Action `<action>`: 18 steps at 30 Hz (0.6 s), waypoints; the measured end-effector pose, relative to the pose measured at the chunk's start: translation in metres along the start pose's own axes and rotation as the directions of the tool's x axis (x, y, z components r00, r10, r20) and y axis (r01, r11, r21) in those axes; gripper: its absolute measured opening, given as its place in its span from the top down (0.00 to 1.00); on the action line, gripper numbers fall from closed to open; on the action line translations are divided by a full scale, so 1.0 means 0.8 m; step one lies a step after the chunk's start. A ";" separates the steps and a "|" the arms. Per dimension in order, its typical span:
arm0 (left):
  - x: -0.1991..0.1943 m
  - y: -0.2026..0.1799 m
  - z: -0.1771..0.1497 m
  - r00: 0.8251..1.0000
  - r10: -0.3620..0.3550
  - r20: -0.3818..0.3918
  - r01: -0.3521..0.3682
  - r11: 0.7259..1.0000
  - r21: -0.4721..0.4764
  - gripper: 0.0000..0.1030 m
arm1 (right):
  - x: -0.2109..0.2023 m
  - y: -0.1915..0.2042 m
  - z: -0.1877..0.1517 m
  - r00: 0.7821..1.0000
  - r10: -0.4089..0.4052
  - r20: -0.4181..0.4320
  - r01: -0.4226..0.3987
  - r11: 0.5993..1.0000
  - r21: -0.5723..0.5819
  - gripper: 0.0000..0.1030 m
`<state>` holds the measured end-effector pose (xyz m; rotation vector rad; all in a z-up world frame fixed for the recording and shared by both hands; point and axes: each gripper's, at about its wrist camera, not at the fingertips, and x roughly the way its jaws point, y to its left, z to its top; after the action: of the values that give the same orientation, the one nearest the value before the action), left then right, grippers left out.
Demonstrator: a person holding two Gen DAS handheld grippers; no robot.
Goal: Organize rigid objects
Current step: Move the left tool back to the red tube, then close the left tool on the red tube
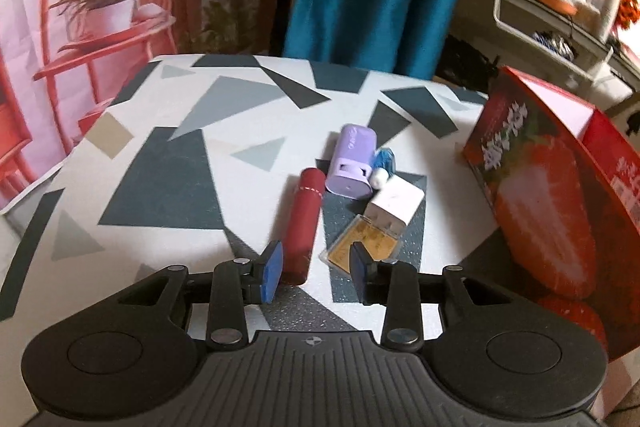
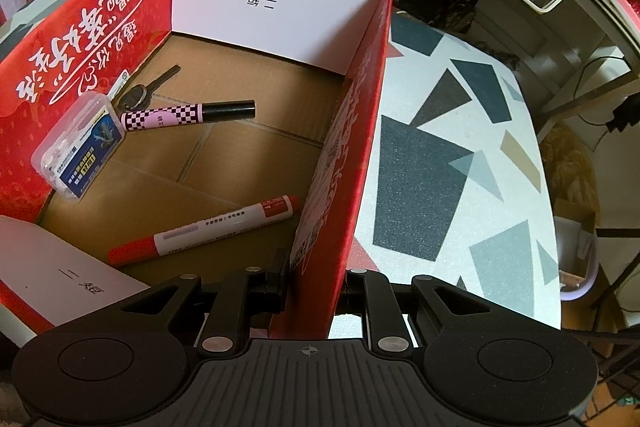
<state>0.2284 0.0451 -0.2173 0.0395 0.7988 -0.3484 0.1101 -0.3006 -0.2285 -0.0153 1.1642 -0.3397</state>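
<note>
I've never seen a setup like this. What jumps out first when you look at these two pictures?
The big red strawberry box dominates; the right tool is clamped on its near wall, and a red marker, a checkered pen and a clear plastic case lie inside. On the patterned table, a small heap waits beside the box: a red tube between the left tool's open blue pads, and a purple case.
</note>
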 end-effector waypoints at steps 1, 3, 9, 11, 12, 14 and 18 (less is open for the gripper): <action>0.005 -0.002 0.000 1.000 0.002 -0.003 -0.002 1.000 0.015 0.63 | 0.000 0.000 0.000 1.000 0.000 0.000 0.000 1.000 0.000 0.84; 0.017 -0.006 0.001 1.000 0.018 -0.013 -0.017 0.998 0.053 0.63 | 0.000 0.000 0.000 1.000 0.000 0.001 0.000 1.000 0.001 0.84; 0.048 0.000 0.002 0.994 0.082 -0.072 -0.078 0.996 0.053 0.63 | 0.000 0.000 0.000 1.000 0.000 0.001 0.000 1.000 0.002 0.84; 0.049 0.005 -0.001 0.994 0.082 -0.077 -0.080 0.996 0.031 0.75 | 0.000 0.000 0.000 1.000 0.000 0.001 0.000 1.000 0.001 0.84; 0.048 0.006 -0.002 0.994 0.080 -0.079 -0.078 0.997 0.023 0.76 | 0.000 0.000 0.000 1.000 0.000 0.001 0.000 1.000 0.001 0.84; 0.043 0.005 -0.004 0.993 0.083 -0.085 -0.081 0.997 0.016 0.77 | 0.000 0.000 0.000 1.000 0.000 0.001 0.000 1.000 0.002 0.84; 0.034 0.000 -0.011 0.992 0.073 -0.103 -0.073 0.997 -0.002 0.77 | 0.000 0.000 -0.001 1.000 0.000 0.004 0.000 1.000 0.005 0.84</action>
<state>0.2399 0.0387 -0.2427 0.0820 0.8984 -0.2768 0.1095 -0.3006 -0.2285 -0.0111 1.1595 -0.3425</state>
